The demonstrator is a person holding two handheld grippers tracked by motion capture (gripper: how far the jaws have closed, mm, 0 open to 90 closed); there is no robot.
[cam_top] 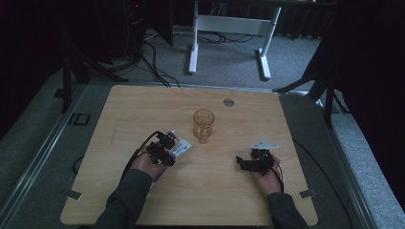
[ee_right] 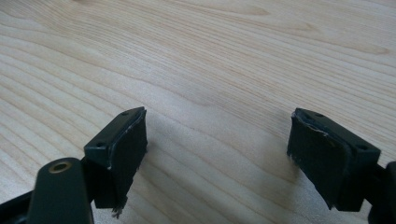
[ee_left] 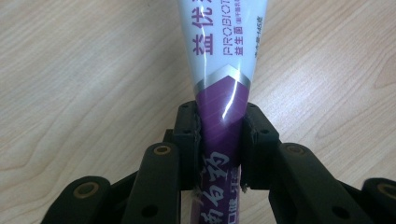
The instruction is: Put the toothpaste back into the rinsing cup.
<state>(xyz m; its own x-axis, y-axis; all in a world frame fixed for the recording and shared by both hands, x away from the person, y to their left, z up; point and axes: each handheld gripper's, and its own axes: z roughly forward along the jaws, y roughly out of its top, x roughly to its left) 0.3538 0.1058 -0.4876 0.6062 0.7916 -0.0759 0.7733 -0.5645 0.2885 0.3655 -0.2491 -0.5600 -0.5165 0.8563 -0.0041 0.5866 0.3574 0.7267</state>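
A purple and white toothpaste tube [ee_left: 219,79] lies on the wooden table [cam_top: 215,200], left of centre in the high view [cam_top: 179,149]. My left gripper [ee_left: 220,135] is shut on its purple part, both pads pressing its sides. In the high view that left gripper [cam_top: 163,149] sits over the tube's near end. A clear glass cup [cam_top: 203,125] stands upright at the table's middle, just right of the tube. My right gripper [ee_right: 217,149] stands open above bare wood, with nothing between its fingers; the high view has the right gripper [cam_top: 246,163] lying at the right, apart from the cup.
A round grey cable cap [cam_top: 229,102] is set in the table near its far edge. Beyond the table stand a white desk frame [cam_top: 229,28] and dark tripod legs on grey carpet.
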